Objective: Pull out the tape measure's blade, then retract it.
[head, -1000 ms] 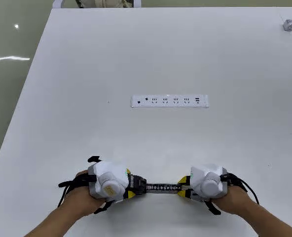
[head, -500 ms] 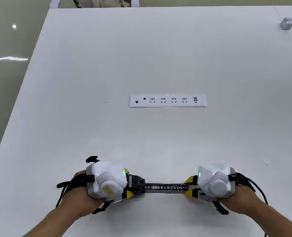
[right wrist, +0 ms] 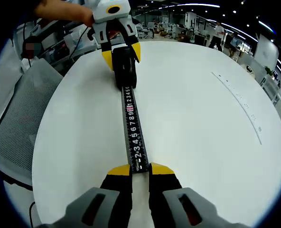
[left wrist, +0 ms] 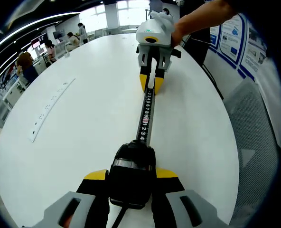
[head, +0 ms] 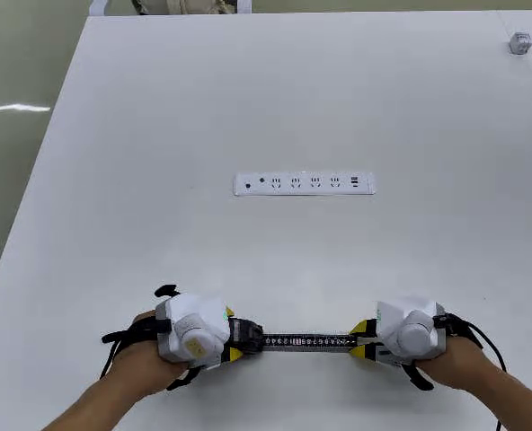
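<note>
Though drawn out only part way, already counts as mid-pull: first half of the task under way, second half untouched. Clamps the left gripper (left wrist: 131,176) narrowly on the black case (head: 251,336), close to the near edge of the bench (head: 248,108), left of that edge's middle. Pinches the tip of the blade (head: 306,341) in the right gripper (right wrist: 139,169), closed down on it almost to touching, close to the same edge and right of its middle. Stretches the blade straight between the two, parallel to the near edge, numerals up; cannot tell whether resting on the bench or just clear of it. Leaves, by this reading, the rest of the pull, if more is wanted, then easing the blade back into the case. Shows no sign of retraction yet.

Compared with a second ago: has carried the right gripper further toward the right edge, baring more blade and widening the gap. Has kept the left gripper and case in much the same spot. Finds the power strip (head: 303,184) at mid-bench where it lay, bar a slight shift of the whole view.
</note>
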`<state>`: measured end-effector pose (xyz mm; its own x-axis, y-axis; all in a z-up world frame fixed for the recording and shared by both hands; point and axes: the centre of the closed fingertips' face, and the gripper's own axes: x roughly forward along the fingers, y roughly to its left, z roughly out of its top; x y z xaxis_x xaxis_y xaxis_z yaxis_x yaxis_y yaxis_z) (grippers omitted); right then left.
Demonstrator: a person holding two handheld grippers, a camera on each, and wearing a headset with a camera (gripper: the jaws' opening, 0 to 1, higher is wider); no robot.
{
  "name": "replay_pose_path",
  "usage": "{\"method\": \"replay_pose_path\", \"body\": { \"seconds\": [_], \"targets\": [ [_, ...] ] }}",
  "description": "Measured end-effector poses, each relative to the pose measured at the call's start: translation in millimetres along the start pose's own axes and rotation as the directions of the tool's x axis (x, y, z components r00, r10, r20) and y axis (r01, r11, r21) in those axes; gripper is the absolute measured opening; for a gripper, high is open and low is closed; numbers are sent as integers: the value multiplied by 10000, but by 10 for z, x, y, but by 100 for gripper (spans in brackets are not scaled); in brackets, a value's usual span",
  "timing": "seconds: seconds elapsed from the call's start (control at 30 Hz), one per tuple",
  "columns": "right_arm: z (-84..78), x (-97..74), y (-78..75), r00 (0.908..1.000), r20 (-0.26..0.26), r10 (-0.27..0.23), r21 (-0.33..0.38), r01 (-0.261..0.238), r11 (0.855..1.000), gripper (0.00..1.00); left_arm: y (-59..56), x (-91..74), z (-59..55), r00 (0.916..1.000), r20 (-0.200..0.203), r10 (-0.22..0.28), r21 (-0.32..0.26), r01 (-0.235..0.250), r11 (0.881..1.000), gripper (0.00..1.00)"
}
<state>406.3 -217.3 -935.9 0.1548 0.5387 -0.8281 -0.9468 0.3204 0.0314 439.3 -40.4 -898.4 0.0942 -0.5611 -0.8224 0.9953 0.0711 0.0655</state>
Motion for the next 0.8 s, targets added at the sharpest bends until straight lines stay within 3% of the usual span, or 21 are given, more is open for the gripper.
{"method": "replay_pose_path", "body": {
  "seconds": [0.8],
  "targets": [
    [-400, -262, -84, 9998, -175, -57, 216, 61, 9997, 10, 2, -1, 2, 10000, -25, -41, -17, 41, 10000, 31]
  ]
}}
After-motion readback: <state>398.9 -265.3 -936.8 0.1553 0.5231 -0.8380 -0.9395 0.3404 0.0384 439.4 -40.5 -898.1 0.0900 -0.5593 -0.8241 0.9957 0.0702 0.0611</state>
